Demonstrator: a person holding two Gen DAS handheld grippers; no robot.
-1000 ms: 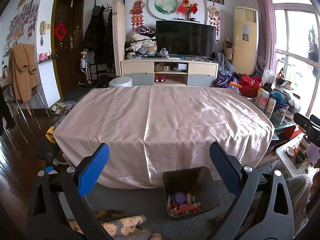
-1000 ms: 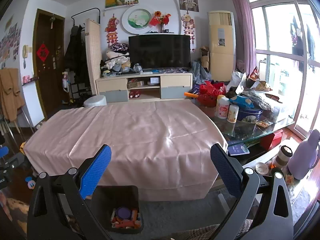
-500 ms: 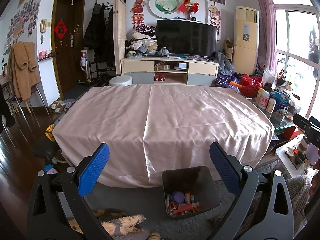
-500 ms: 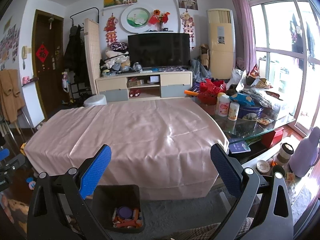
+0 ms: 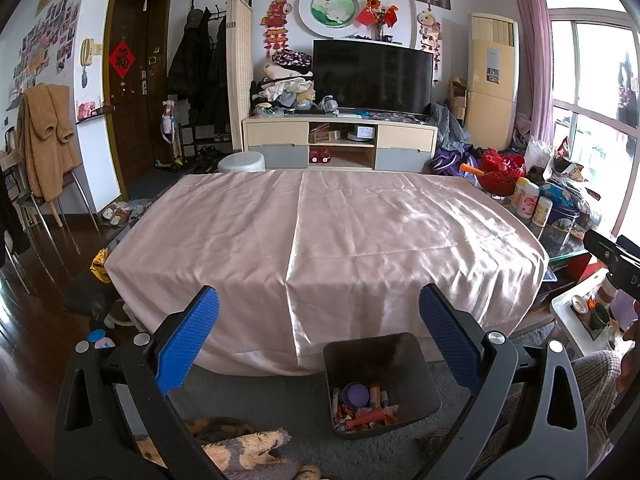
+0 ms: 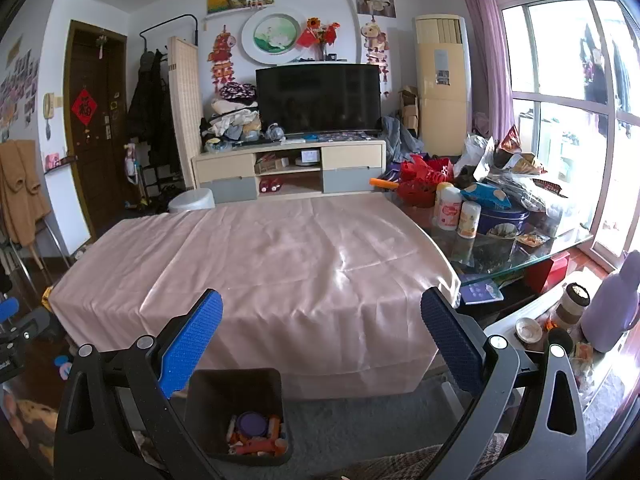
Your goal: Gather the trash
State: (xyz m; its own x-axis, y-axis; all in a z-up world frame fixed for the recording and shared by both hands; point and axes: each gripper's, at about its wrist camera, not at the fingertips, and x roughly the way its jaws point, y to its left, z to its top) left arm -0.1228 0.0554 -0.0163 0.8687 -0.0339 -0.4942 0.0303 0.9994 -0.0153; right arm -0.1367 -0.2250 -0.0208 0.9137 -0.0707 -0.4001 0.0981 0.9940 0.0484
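1. Plainly, the left gripper [image 5: 319, 334] has its two blue-padded fingers spread wide apart with nothing between them; it hangs above the grey carpet [image 5: 256, 400], facing the table.
2. Likewise, the right gripper [image 6: 321, 338] has its jaws wide apart and holds nothing.
3. Trash sits in a dark grey bin [image 5: 380, 384] on the carpet, just in front of the near edge of the table; in the right wrist view the same bin [image 6: 236, 412] appears low and left, partly behind the left finger of that gripper.
4. Inside the bin lie a purple round lid [image 5: 357, 395], an orange-red tube [image 5: 366, 422] and a jumble of small wrappers; the lid [image 6: 251, 424] and tube show from the right side too.
5. A pink satin tablecloth [image 5: 320, 232] covers the table and drapes down over its near edge to just behind the bin.
6. Off the right end of the cloth, a glass tabletop [image 6: 500, 256] carries white bottles [image 6: 450, 210], a blue tin [image 6: 506, 218], snack bags and a red basket [image 6: 420, 184].
7. Near the right gripper, a lower white side table [image 6: 508, 320] holds a lavender flask [image 6: 612, 308], a lidded cup [image 6: 570, 304] and a small dish.
8. At the back wall stand a television [image 5: 372, 76] on a low cabinet [image 5: 340, 144], a pile of clothes beside it, and a tall cream air conditioner [image 5: 492, 80].
9. A furry slipper [image 5: 244, 452] lies on the carpet below the left gripper.
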